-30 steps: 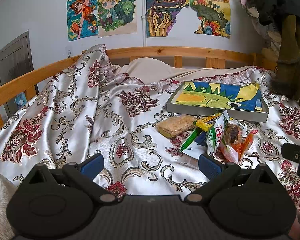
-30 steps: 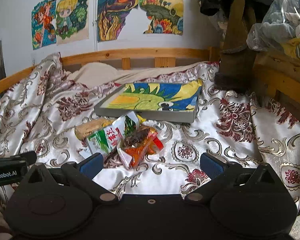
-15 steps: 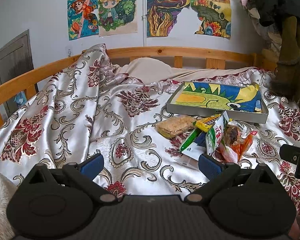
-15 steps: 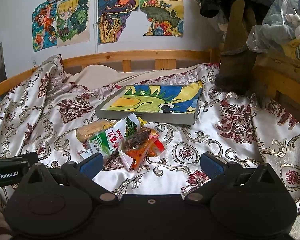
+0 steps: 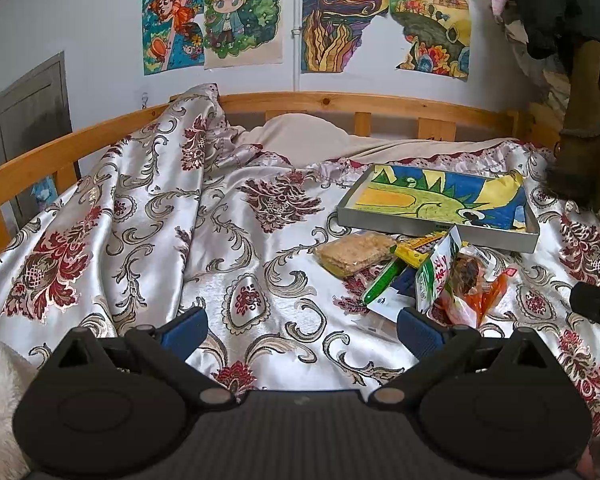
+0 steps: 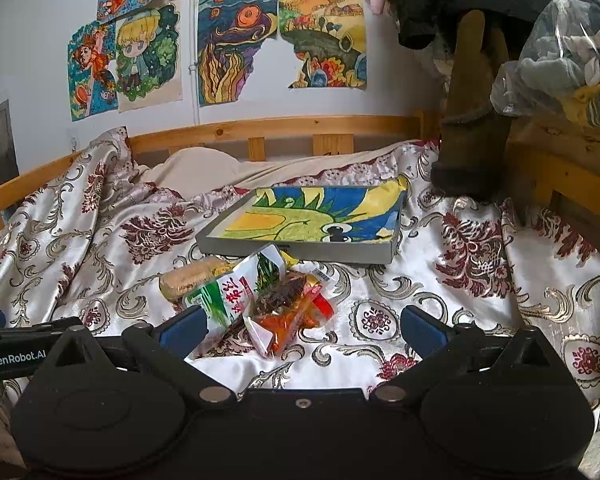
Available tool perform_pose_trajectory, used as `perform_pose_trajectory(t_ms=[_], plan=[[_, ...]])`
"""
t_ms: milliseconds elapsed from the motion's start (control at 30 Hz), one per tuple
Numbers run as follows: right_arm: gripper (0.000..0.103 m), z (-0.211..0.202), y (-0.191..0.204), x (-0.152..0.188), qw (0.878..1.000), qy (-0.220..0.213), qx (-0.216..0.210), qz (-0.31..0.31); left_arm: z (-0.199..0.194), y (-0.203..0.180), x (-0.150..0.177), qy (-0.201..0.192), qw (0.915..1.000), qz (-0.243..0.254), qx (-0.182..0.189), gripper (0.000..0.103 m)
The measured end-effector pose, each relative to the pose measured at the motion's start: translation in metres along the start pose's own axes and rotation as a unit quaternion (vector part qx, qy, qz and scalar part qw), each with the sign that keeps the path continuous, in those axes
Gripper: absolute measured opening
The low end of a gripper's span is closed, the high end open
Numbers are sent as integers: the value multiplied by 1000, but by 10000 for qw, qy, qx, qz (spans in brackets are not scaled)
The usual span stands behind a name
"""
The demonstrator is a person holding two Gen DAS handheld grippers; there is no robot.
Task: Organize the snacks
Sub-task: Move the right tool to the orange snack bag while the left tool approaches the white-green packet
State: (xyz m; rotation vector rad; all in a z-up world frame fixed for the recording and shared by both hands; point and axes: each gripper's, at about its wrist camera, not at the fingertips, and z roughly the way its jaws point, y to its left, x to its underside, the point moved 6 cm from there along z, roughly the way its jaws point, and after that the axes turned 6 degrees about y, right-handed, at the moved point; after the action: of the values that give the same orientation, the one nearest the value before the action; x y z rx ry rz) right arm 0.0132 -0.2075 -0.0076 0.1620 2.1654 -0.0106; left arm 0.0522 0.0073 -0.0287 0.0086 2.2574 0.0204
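Observation:
A pile of snack packets lies on the patterned bedspread in front of a shallow grey tray (image 5: 432, 228) lined with a colourful drawing, also in the right wrist view (image 6: 300, 250). The pile holds a clear-wrapped biscuit pack (image 5: 356, 252), a green and white packet (image 6: 232, 292), and an orange-red packet (image 6: 288, 312) (image 5: 472, 288). My left gripper (image 5: 300, 330) is open and empty, left of the pile. My right gripper (image 6: 300, 330) is open and empty, just before the orange-red packet.
A wooden bed rail (image 5: 340, 102) runs along the back and left. A brown boot (image 6: 472, 148) stands at the right past the tray. Bagged clothes (image 6: 568, 44) sit on a wooden shelf at far right. Drawings hang on the wall.
My right gripper has moved forward and lower toward the snack pile, which now looks closer. The left gripper has barely moved. Both stay open.

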Motion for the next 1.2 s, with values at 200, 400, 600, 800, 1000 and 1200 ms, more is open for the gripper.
perform_pose_trajectory(t_ms=[200, 400, 600, 800, 1000, 1200], plan=[[102, -1, 0, -6, 9999, 25, -59, -78, 2, -1, -14, 128, 9998, 112, 135, 103], [102, 0, 5, -19, 9986, -66, -84, -518, 16, -10, -33, 372, 9974, 389, 472, 103], [102, 24, 1, -34, 9961, 165, -150, -851, 44, -22, -50, 629, 9923, 578, 900, 103], [102, 51, -10, -45, 9940, 358, -338, -982, 76, -32, -65, 698, 9878, 649, 1233, 103], [102, 80, -13, -38, 9941, 467, -405, -891, 104, -49, -70, 663, 9813, 889, 1575, 103], [102, 109, -4, -23, 9889, 1014, -506, -963, 124, -70, -61, 592, 9751, 1231, 1749, 102]])
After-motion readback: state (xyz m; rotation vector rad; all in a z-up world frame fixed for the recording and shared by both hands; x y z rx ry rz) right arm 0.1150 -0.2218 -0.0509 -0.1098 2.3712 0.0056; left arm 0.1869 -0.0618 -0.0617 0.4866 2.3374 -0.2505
